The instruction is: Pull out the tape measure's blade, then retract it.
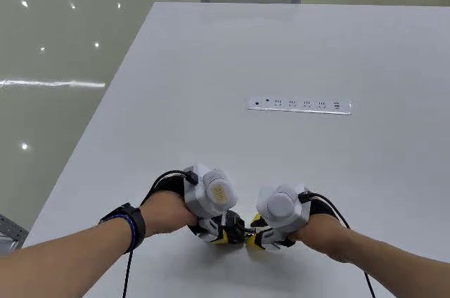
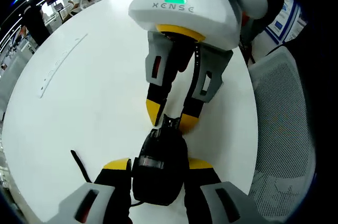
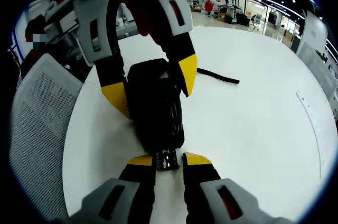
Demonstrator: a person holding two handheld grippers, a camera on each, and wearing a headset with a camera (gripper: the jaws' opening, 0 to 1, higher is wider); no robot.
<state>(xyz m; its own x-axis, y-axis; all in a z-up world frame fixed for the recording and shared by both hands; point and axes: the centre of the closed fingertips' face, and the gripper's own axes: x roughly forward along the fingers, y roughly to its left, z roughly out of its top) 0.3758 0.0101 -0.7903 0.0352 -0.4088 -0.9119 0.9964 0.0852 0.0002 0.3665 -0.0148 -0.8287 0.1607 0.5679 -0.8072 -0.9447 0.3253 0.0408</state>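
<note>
A black tape measure (image 2: 158,174) lies low over the white table (image 1: 281,52), near its front edge. My left gripper (image 2: 158,164) is shut on its case, a yellow-tipped finger on each side. The same case (image 3: 156,108) fills the middle of the right gripper view. My right gripper (image 3: 168,159) is shut on the blade's end (image 3: 166,159), where printed numbers show. Only a short bit of blade is out of the case. In the head view the left gripper (image 1: 225,230) and the right gripper (image 1: 253,235) meet nose to nose. The tape's black wrist strap (image 3: 216,76) trails on the table.
A white power strip (image 1: 299,105) lies flat at mid-table, well beyond the grippers. A grey mesh chair (image 2: 280,129) stands at the near table edge behind my hands. Cables run back from both grippers. People stand far off in the room.
</note>
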